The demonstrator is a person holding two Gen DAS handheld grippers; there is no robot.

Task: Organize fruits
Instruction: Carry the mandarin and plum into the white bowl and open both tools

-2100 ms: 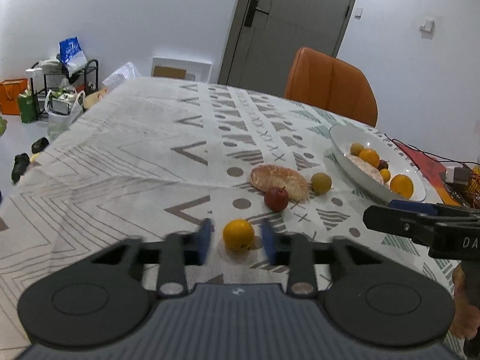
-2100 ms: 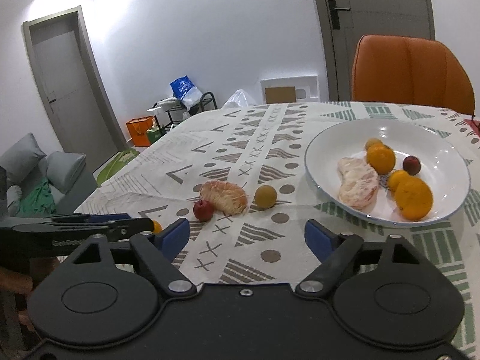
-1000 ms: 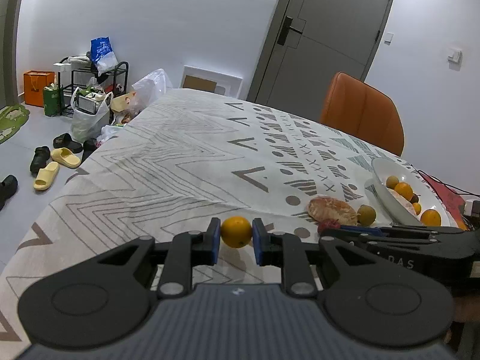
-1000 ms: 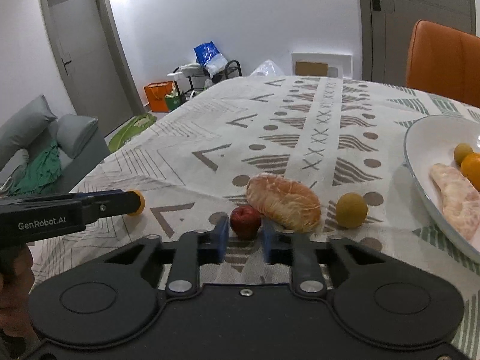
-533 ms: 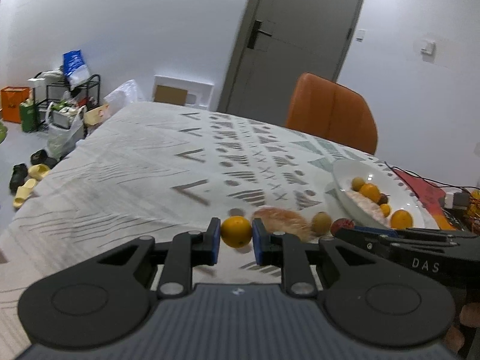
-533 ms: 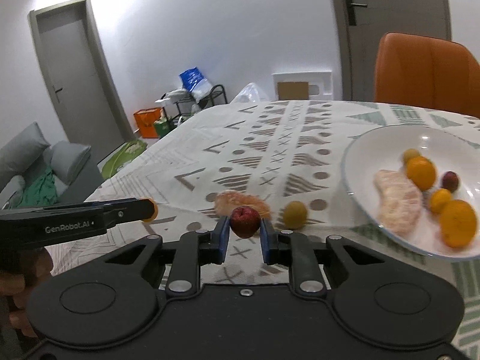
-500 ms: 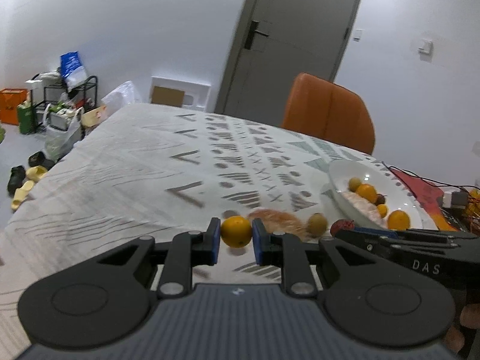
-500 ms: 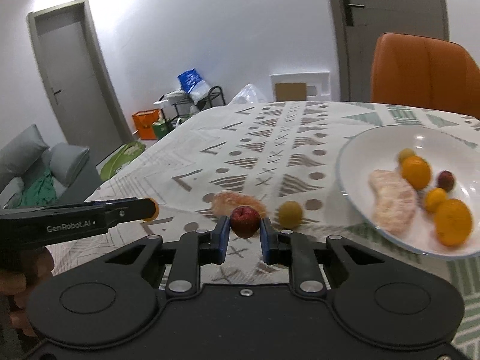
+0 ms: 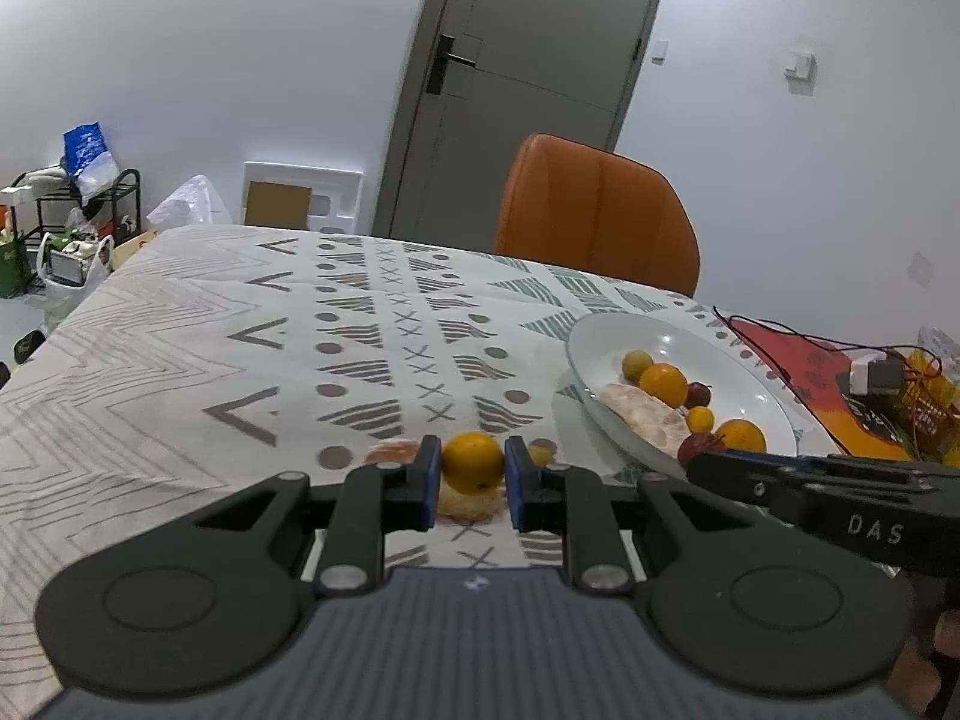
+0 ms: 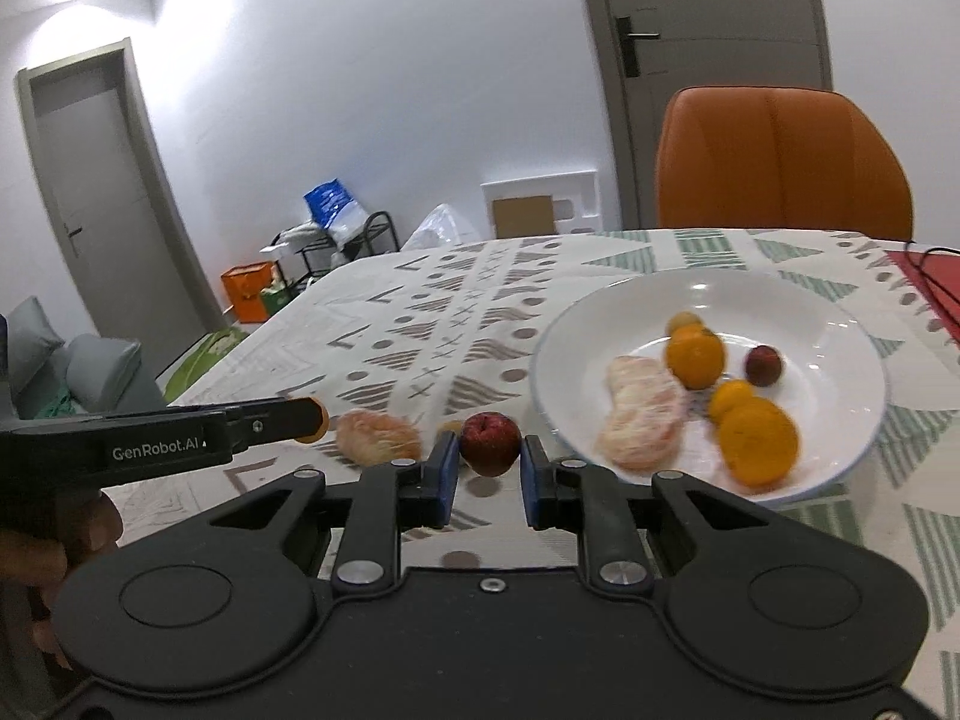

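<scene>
With six fruits already lying in the wide white bowl, the left gripper is clamping a round orange and the right gripper a small red apple above the patterned tablecloth, leaving a peeled citrus piece to collect.

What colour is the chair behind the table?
Orange; the chair shows best in the right wrist view.

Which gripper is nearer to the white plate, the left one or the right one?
Right. The right gripper, shut on a red fruit, is just beside the white plate rim. The left gripper, shut on an orange, is farther out over the tablecloth.
</scene>
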